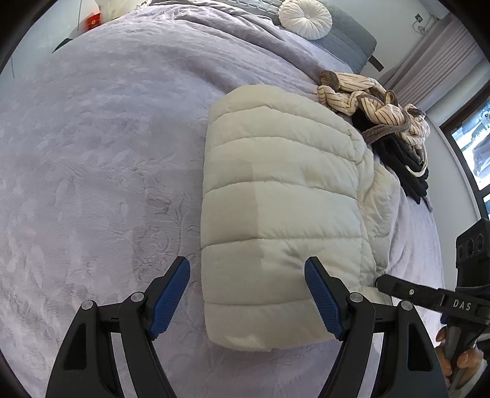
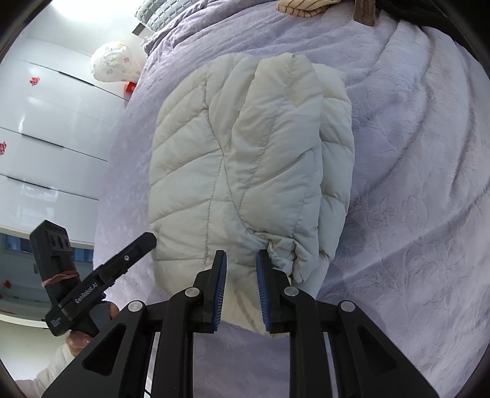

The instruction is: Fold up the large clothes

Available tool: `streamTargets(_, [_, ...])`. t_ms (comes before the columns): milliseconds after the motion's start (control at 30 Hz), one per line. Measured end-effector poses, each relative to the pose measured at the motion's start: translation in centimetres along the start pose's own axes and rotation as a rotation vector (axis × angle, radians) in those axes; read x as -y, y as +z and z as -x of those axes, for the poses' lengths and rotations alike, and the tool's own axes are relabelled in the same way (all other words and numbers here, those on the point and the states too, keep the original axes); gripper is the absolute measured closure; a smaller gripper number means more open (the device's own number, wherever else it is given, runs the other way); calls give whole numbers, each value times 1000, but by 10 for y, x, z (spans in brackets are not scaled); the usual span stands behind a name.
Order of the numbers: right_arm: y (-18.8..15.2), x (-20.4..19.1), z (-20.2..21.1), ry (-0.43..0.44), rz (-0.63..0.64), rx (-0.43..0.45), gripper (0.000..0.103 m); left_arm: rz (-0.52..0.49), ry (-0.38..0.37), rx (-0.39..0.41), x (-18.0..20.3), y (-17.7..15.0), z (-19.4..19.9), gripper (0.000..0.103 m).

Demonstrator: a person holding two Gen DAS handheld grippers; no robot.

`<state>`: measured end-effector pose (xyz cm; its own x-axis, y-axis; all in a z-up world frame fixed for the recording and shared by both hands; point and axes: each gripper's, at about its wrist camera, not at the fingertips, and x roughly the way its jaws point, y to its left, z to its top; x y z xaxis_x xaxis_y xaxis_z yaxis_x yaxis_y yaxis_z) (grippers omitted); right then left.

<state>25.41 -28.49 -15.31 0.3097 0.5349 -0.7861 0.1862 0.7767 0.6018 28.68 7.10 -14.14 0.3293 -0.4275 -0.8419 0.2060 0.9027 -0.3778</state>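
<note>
A white quilted puffer jacket (image 1: 281, 196) lies folded into a thick rectangle on the lilac bedspread (image 1: 107, 153). My left gripper (image 1: 246, 261) hovers over its near left corner, open wide, with nothing between the blue pads. In the right wrist view the same jacket (image 2: 245, 153) shows a folded sleeve on top, its gathered cuff nearest the camera. My right gripper (image 2: 241, 254) hangs just above that cuff, jaws a narrow gap apart with no fabric pinched between them. One finger (image 1: 395, 286) of the right gripper reaches in at the jacket's near right corner.
A heap of striped cream clothing (image 1: 367, 95) and black garments (image 1: 404, 165) lies beyond the jacket by the bed's right edge. A round white cushion (image 1: 304, 18) and a grey pillow (image 1: 346, 39) sit at the head. White wardrobe doors (image 2: 46, 137) stand past the bed's left side.
</note>
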Motion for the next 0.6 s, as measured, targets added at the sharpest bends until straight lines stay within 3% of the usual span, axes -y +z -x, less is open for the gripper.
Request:
streamTargets(200, [-5, -10, 26, -24, 2, 1, 80, -50, 64, 6, 13, -7, 33, 25])
streamTargets(267, [-9, -14, 34, -50, 2, 3, 70, -62, 88, 2, 16, -12, 43, 25])
streamTargets(333, [-13, -19, 43, -77, 7, 14, 50, -59, 102, -9, 19, -18, 54, 25])
streamTargets(433, [-19, -27, 56, -120, 21, 24, 50, -64, 139, -4, 23, -26, 70, 24])
streamTargets(500, [-23, -32, 62, -138, 22, 25, 46, -66, 143, -8, 25, -30, 78, 6])
streamTargets(533, [-26, -35, 67, -154, 28, 24, 39, -62, 154, -2, 27, -32, 85, 0])
streamTargets(600, [-30, -42, 74, -187, 42, 32, 26, -64, 164, -7, 30, -35, 95, 0])
